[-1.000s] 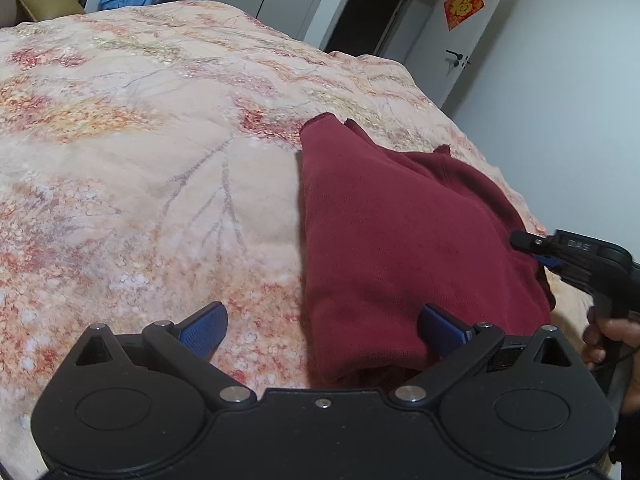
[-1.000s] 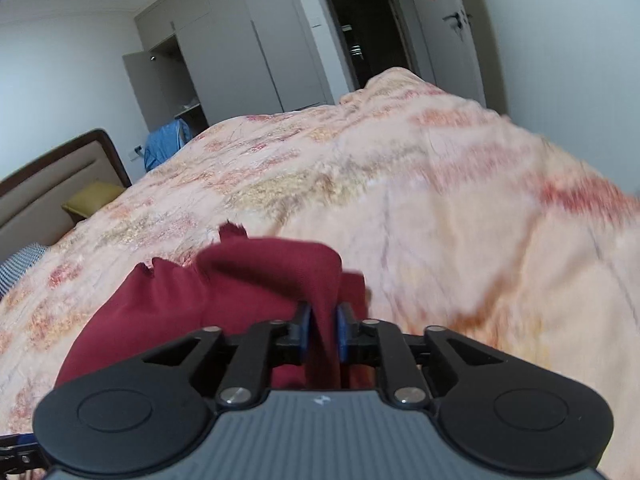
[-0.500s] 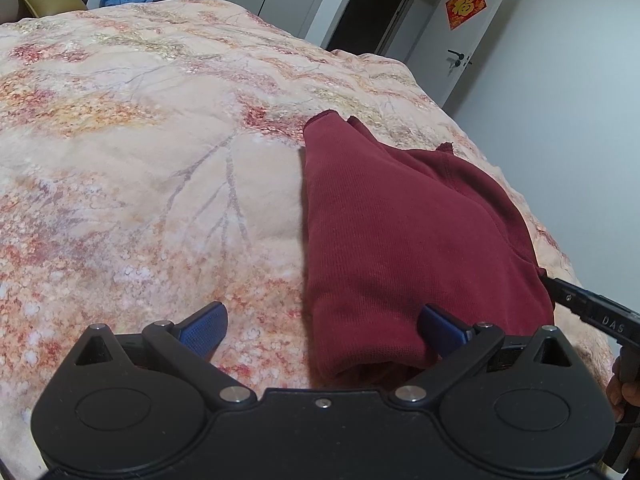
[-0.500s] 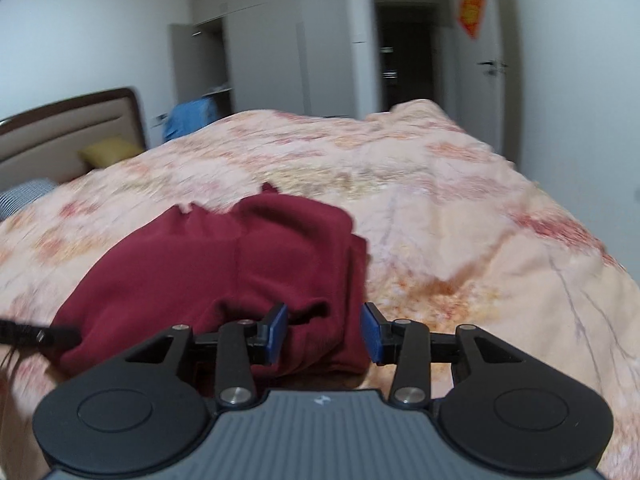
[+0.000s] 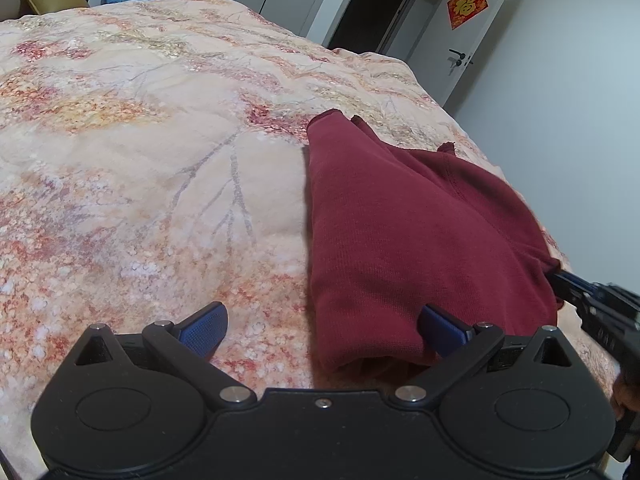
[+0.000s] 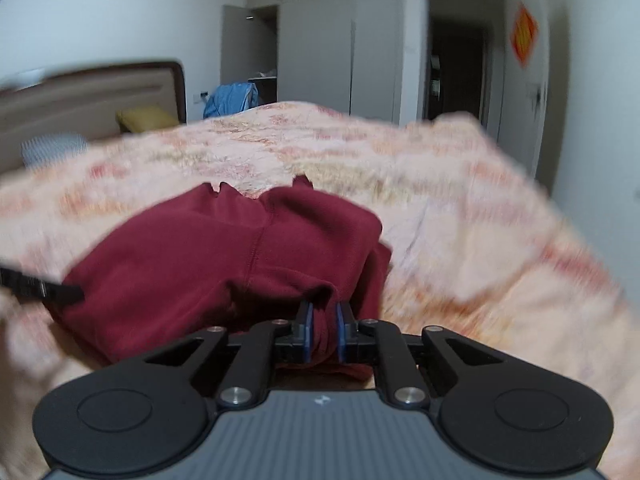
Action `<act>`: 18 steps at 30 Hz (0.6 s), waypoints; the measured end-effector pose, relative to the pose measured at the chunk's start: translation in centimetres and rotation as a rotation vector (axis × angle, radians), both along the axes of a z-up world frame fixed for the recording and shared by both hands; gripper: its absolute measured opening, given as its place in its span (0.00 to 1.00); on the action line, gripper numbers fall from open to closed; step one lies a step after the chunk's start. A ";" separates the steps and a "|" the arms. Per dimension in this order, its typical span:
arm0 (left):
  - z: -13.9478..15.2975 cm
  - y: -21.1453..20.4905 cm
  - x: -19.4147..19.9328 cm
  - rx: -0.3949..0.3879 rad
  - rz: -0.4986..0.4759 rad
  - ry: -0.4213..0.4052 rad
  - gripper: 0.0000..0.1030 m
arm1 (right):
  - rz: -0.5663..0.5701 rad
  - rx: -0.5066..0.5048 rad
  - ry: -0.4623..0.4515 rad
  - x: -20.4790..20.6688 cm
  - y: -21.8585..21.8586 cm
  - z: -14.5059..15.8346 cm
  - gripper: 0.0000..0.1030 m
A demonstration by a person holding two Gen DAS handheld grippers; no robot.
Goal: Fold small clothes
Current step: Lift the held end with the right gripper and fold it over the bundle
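A dark red garment (image 5: 400, 220) lies folded on the floral bedspread (image 5: 160, 160), right of the middle in the left wrist view. My left gripper (image 5: 322, 320) stands wide open over its near corner; the right blue pad (image 5: 440, 328) rests over the cloth and the left pad over the bedspread. My right gripper (image 6: 322, 316) is closing on a bunched fold of the red garment (image 6: 200, 256) at its near edge, with both pads pressing the cloth. In the left wrist view the right gripper (image 5: 560, 280) meets the garment's right edge.
The bedspread runs wide to the left and far side of the garment. A headboard (image 6: 100, 92), a yellow pillow (image 6: 144, 118) and blue cloth (image 6: 232, 100) are at the far end. Wardrobe doors, a dark doorway (image 5: 376, 0) and a white wall lie beyond the bed's right edge.
My right gripper let go of the cloth, rolled level, slid along the garment's right edge towards me and closed on a fold there. The left gripper stayed put and open.
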State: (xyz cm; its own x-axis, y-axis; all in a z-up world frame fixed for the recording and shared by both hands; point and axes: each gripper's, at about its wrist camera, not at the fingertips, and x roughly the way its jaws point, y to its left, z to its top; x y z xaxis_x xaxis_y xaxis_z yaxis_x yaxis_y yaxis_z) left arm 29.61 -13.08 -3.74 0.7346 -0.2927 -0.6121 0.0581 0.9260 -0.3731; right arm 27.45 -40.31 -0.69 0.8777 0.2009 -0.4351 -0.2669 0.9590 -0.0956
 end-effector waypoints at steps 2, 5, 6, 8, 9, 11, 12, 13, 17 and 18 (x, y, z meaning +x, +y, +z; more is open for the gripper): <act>0.0 0.0 0.0 0.000 0.000 0.000 0.99 | -0.007 -0.176 -0.074 -1.5 2.1 -0.2 0.12; 0.0 0.1 -0.1 0.000 0.002 0.001 0.99 | -0.016 -0.412 -0.152 -3.1 5.0 -1.6 0.12; 0.0 0.1 -0.2 0.000 0.001 0.001 0.99 | -0.021 -0.454 -0.163 -3.5 5.6 -2.2 0.11; 0.1 0.2 -0.2 -0.002 0.001 0.002 0.99 | -0.045 -0.495 -0.173 -3.7 6.2 -3.0 0.12; 0.1 0.2 -0.3 -0.003 0.001 0.003 0.99 | -0.049 -0.486 -0.164 -3.7 6.2 -3.3 0.12; 0.1 0.3 -0.3 -0.006 0.001 0.003 0.99 | -0.039 -0.430 -0.140 -3.7 6.0 -3.1 0.13; 0.0 0.3 -0.4 -0.008 0.002 0.003 0.99 | -0.034 -0.409 -0.137 -3.8 5.8 -3.0 0.14; 0.0 0.3 -0.4 -0.008 0.003 0.003 0.99 | -0.034 -0.396 -0.138 -3.8 5.7 -2.8 0.20; 0.0 0.3 -0.4 -0.004 0.002 0.002 0.99 | -0.016 -0.344 -0.132 -3.1 4.4 -1.3 0.32; 0.0 0.3 -0.4 -0.005 0.003 0.003 0.99 | 0.004 -0.335 -0.111 -2.6 4.0 -1.0 0.32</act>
State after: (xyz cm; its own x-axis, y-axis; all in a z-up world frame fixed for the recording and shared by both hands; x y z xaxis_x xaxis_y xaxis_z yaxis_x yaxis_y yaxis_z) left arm 29.23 -12.81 -3.70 0.7337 -0.2939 -0.6127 0.0547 0.9242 -0.3779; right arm 24.90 -36.29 -1.68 0.9227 0.0669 -0.3796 -0.2412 0.8684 -0.4333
